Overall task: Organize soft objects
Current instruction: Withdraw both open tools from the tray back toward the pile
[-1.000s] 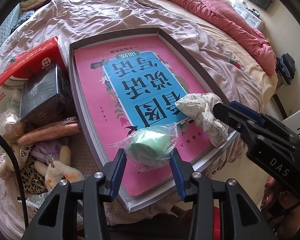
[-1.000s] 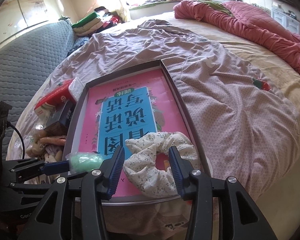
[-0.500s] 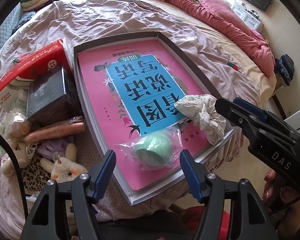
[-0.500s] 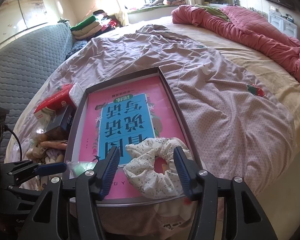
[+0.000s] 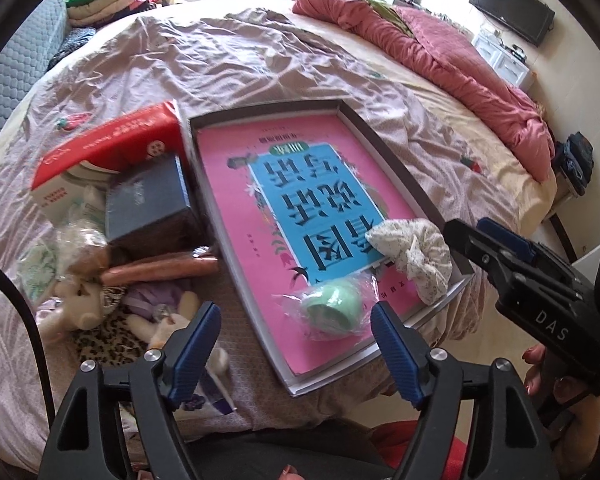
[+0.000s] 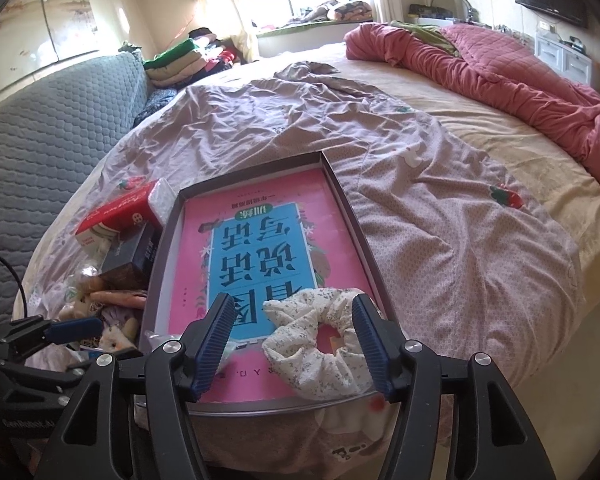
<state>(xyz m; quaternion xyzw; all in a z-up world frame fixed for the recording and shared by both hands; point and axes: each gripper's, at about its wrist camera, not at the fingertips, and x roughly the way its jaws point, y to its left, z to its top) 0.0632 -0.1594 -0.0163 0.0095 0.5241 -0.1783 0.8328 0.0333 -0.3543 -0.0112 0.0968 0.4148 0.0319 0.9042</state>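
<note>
A wide bed fills the room, covered by a wrinkled mauve sheet, with a pink quilt bunched along its far right side, a grey quilted sofa to the left and a window behind.

A shallow grey tray with a pink and blue printed bottom lies near the bed's front edge, its long axis running away from the cameras.

At its near end lie a green ball in a clear bag and, to its right, a white floral scrunchie lying flat, hole upward.

The left gripper has just been opening; its fingers stand wide, apart from the ball.

The right gripper has also been opening, its fingers flanking the scrunchie without pressing it.

Boxes and plush toys crowd the sheet left of the tray.
</note>
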